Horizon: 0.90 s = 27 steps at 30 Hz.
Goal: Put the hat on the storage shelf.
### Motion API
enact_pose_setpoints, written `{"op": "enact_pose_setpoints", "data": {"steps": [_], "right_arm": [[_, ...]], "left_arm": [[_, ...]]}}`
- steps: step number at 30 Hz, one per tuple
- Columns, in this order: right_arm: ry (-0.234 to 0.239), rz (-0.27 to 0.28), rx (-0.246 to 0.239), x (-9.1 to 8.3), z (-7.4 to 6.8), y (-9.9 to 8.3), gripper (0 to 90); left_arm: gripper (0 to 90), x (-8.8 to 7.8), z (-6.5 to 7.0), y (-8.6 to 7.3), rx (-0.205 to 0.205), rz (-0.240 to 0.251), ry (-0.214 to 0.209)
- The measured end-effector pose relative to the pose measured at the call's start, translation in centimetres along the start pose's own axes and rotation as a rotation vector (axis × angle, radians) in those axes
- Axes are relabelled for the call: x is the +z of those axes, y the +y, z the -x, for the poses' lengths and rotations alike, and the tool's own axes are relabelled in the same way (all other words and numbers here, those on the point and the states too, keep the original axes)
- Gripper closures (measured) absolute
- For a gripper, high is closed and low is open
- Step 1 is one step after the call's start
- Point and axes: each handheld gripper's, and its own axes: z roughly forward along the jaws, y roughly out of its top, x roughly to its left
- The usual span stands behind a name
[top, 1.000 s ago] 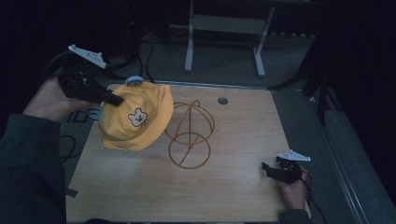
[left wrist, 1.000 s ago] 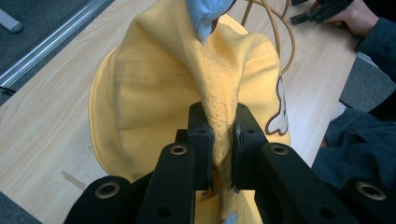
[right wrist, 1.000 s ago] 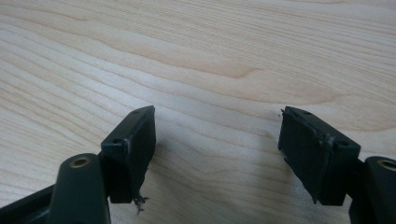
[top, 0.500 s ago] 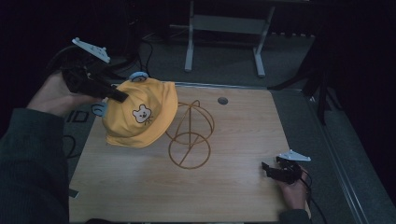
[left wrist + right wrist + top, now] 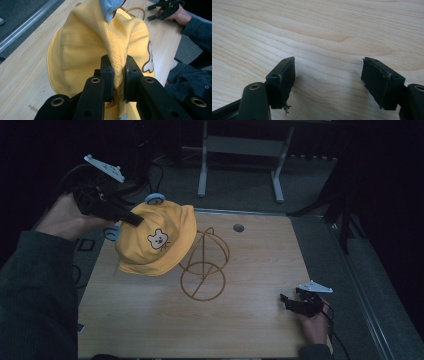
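Yellow hat (image 5: 157, 240) is now off the table (image 5: 250, 320), lifted up and right over the last second; its brim hangs just beside the wire stand (image 5: 204, 265), maybe brushing the arch. Left gripper (image 5: 117, 75) is pinched tight on a fold of the crown. Right gripper (image 5: 295, 304) hasn't moved, parked at the near right corner, jaws wide, empty. Looks like the hat's headed onto the stand; needs more height to clear the top.
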Motion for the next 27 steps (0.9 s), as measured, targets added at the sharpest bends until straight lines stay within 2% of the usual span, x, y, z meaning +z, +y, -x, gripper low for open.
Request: {"op": "enact_pose_setpoints", "data": {"steps": [12,27], "right_arm": [[0.0,0.0,0.001,0.0,0.0,0.0,27.2],[0.0,0.001,0.001,0.0,0.0,0.0,27.2]], "left_arm": [[80.6,0.1,0.3,1.0,0.011,-0.009,0.006],[80.5,1.1,0.5,2.7,0.028,-0.032,0.007]]}}
